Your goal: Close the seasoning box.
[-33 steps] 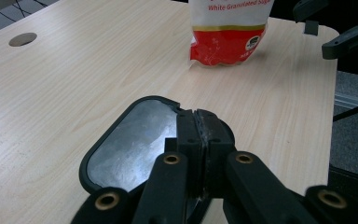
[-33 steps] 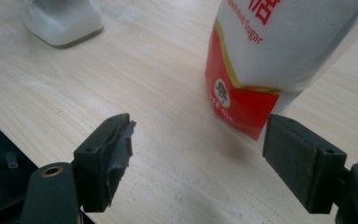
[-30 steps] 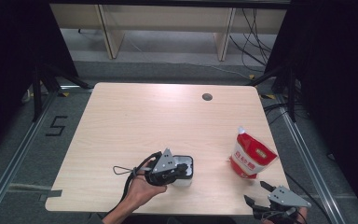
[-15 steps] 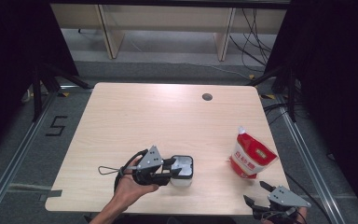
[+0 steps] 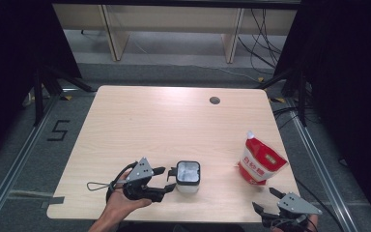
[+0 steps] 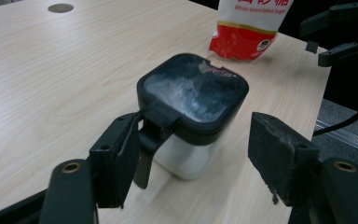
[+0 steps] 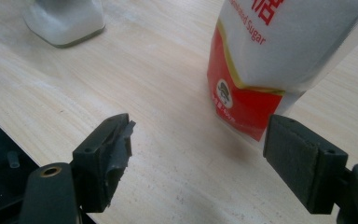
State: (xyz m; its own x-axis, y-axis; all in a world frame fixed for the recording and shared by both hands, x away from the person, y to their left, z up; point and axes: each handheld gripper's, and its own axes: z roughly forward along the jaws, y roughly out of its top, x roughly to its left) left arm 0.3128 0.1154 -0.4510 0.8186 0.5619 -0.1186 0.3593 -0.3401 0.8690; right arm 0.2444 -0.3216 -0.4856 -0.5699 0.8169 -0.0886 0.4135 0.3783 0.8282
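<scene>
— Where's my left gripper [image 5: 165, 178]?
— In my left hand [image 5: 125, 200] near the table's front edge, lying level, jaws just been opening, now wide with nothing pressed.
— And my right gripper [image 5: 264, 200]?
— At the front right corner, jaws spread wide, gripping nothing.

Left gripper [image 5: 166, 179]: black body, grey three-cornered plate on top, thin black cable looping off behind. Two black jaws with flat dark pads [image 6: 279, 154], pads scuffed, brass-coloured screw at each jaw base. Right gripper [image 5: 265, 200]: same build, grey plate, black jaws; one pad [image 7: 119, 140] frayed at edge. Left hand [image 5: 125, 203] and forearm bare, no sleeve.
</scene>
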